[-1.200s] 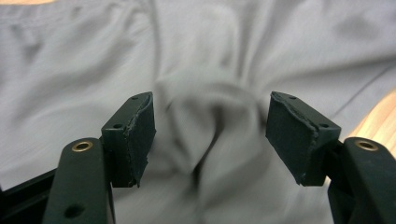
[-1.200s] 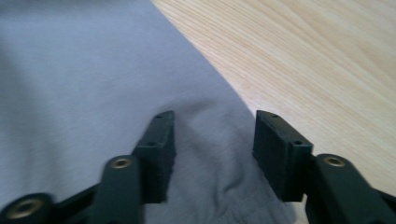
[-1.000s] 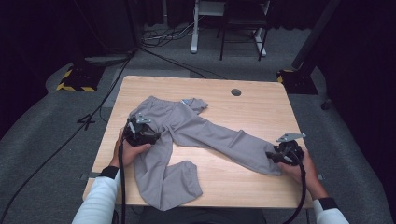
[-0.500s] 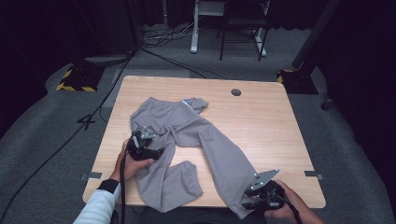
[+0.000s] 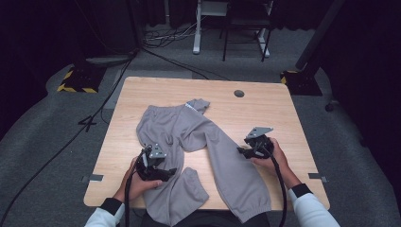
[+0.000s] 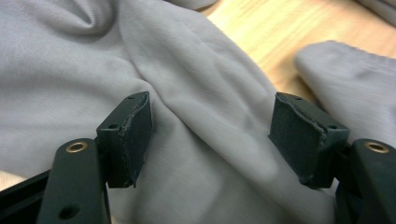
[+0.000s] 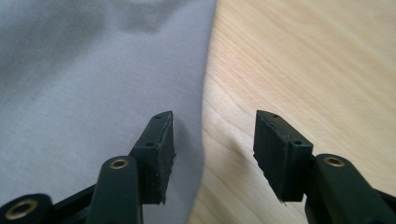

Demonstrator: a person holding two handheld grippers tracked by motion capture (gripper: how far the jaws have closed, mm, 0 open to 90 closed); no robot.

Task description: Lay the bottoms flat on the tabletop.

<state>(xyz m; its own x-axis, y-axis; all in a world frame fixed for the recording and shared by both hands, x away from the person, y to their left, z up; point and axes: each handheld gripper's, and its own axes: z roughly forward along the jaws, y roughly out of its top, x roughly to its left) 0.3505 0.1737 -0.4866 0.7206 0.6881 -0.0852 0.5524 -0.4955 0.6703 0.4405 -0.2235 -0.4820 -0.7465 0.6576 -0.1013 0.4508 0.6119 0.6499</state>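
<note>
- Grey sweatpants (image 5: pixel 189 137) lie spread on your wooden table (image 5: pixel 283 113), waistband toward the far side, near the middle of the top.
- One leg runs from the waist toward your right hand, and its cuff (image 5: pixel 253 210) hangs over the near edge of the table.
- The other leg runs toward your left hand and doubles over near the edge, forming a rounded fold (image 5: pixel 194 182) just beside your left gripper.
- Your left gripper (image 5: pixel 163 172) sits over the left leg; in the left gripper view (image 6: pixel 212 135) its jaws stand wide apart above rumpled cloth, gripping nothing, with bare wood and the rounded fold beyond.
- Your right gripper (image 5: pixel 243 151) sits at the outer edge of the right leg; in the right gripper view (image 7: pixel 212 154) its jaws are spread, straddling the line where the cloth edge meets the wood.
- A dark round grommet (image 5: pixel 239 93) is set in the table near its far edge, well apart from the sweatpants.
</note>
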